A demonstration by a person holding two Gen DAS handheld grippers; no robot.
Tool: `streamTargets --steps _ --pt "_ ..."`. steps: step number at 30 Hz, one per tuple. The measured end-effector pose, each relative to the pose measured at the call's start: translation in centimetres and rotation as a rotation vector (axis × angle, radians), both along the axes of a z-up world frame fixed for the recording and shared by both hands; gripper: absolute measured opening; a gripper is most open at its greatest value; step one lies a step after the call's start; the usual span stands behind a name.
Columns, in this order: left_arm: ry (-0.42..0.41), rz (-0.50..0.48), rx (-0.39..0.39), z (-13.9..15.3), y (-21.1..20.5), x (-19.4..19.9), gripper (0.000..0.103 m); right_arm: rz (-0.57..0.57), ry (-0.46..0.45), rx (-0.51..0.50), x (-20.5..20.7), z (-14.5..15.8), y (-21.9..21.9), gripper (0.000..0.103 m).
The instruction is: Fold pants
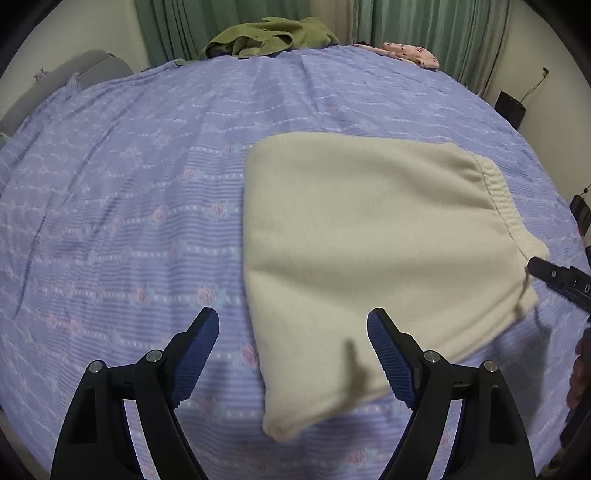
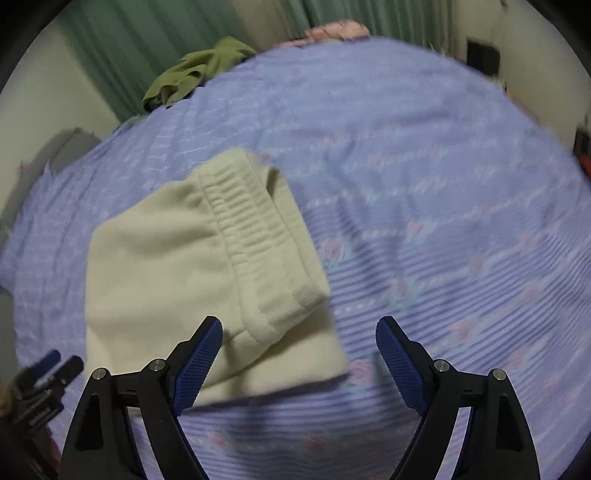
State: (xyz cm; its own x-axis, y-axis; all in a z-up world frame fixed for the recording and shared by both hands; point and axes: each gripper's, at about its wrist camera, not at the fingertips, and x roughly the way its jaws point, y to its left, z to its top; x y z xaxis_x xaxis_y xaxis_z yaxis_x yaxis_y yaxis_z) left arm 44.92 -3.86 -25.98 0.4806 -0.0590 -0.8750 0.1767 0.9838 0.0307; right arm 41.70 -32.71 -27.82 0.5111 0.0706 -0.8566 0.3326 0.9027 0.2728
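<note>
Cream fleece pants (image 1: 373, 243) lie folded into a thick rectangle on the purple bedspread (image 1: 129, 206). Their ribbed waistband is at the right edge in the left wrist view. My left gripper (image 1: 293, 323) is open and empty, above the near left corner of the pants. My right gripper (image 2: 299, 330) is open and empty, above the near right corner of the pants (image 2: 177, 266), by the waistband (image 2: 243, 221). The right gripper's fingers also show at the right edge of the left wrist view (image 1: 554, 277).
A crumpled green garment (image 1: 269, 38) and a pink patterned cloth (image 1: 410, 53) lie at the far edge of the bed, before green curtains (image 1: 229, 18). A grey pillow (image 1: 70, 81) is at the far left. A black box (image 1: 509, 109) stands beyond the right side.
</note>
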Motion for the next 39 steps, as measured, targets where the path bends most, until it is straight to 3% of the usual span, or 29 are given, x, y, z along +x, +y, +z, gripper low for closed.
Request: streamTargets --steps 7,12,16,18,21,25,29,33,36,39 --pt "-0.004 0.029 -0.002 -0.8 0.1 1.5 0.083 0.025 0.013 0.028 2.0 -2.3 -0.3 0.086" --pt "0.020 0.018 -0.069 -0.9 0.8 2.7 0.083 -0.045 0.022 0.235 1.9 -4.6 -1.8 0.086" --pt "0.012 -0.021 -0.056 -0.8 0.2 2.9 0.083 -0.059 0.016 0.303 1.9 -5.7 -1.7 0.086" --pt "0.011 -0.054 -0.043 -0.9 -0.2 3.0 0.083 -0.057 0.026 0.354 2.0 -5.9 -1.8 0.077" --pt "0.020 -0.054 -0.075 -1.0 0.0 3.4 0.083 -0.035 0.041 0.377 2.1 -5.1 -1.6 0.055" --pt "0.045 -0.001 -0.199 -1.1 1.9 4.4 0.085 0.006 -0.010 0.281 1.8 -2.5 0.1 0.052" --pt "0.083 -0.029 -0.229 -2.3 1.8 5.5 0.085 -0.039 0.044 0.245 2.7 -5.2 0.0 0.066" --pt "0.113 -0.008 -0.263 -3.8 2.5 7.6 0.085 -0.045 0.058 0.238 4.1 -5.7 0.0 0.065" --pt "0.127 0.051 -0.332 -4.6 4.0 9.4 0.085 0.016 0.076 0.094 4.6 -4.3 1.9 0.059" --pt "0.229 0.088 -0.420 -7.0 4.7 10.9 0.084 0.042 0.079 -0.026 4.9 -3.3 3.4 0.058"
